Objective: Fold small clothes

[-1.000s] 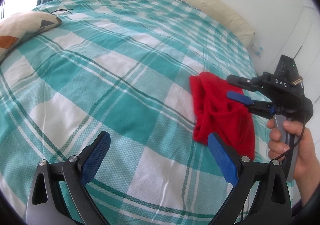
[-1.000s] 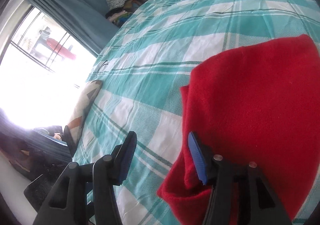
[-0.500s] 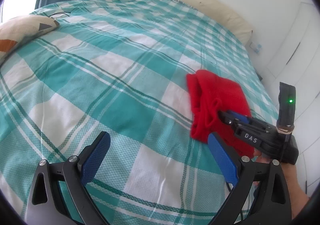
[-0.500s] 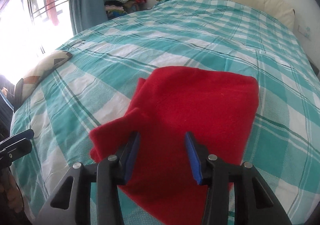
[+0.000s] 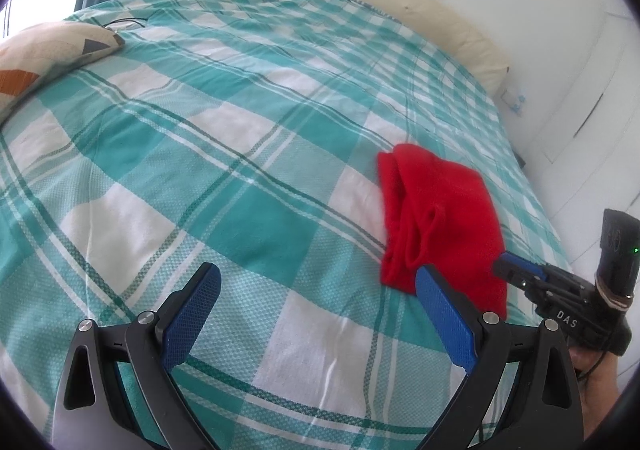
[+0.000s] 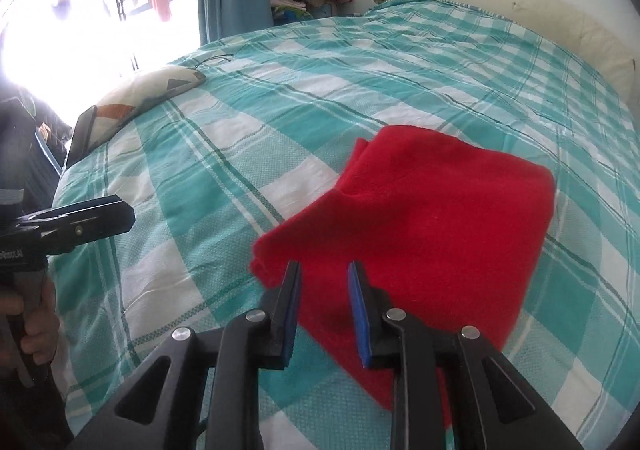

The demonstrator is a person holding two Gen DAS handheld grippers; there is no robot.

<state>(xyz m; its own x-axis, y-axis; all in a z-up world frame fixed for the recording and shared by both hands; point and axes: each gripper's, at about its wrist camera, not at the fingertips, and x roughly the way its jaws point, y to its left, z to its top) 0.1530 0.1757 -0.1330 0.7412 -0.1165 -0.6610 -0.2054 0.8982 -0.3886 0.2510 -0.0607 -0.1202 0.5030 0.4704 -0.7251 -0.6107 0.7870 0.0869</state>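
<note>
From my left wrist camera, my left gripper (image 5: pixel 316 314) is spread wide with nothing in it, low over the bed (image 5: pixel 248 154). The red cloth (image 5: pixel 440 218) lies flat on the checked cover, off to the right of it and near the bed's right edge. The cloth looks folded over already. Its long side runs away from me, from the near edge up toward the long pillow (image 5: pixel 404 14) by the wall. My right gripper (image 5: pixel 505 265) pokes in from the right, with its tip at the cloth's near right edge. A patterned cushion (image 5: pixel 48 54) sits far off on the left.

From my right wrist camera, the right gripper (image 6: pixel 323 282) is over the near corner of the red cloth (image 6: pixel 432 218). Its jaws are closing, but a gap is left and the blue pads are not pinching the cloth yet. I think I am at the step of grabbing this near edge to make one more fold. Next I need to get the pads down onto the edge, squeeze it, then lift it over toward the far side. My left gripper (image 6: pixel 120 216) waits at the left, well apart from the cloth.
</note>
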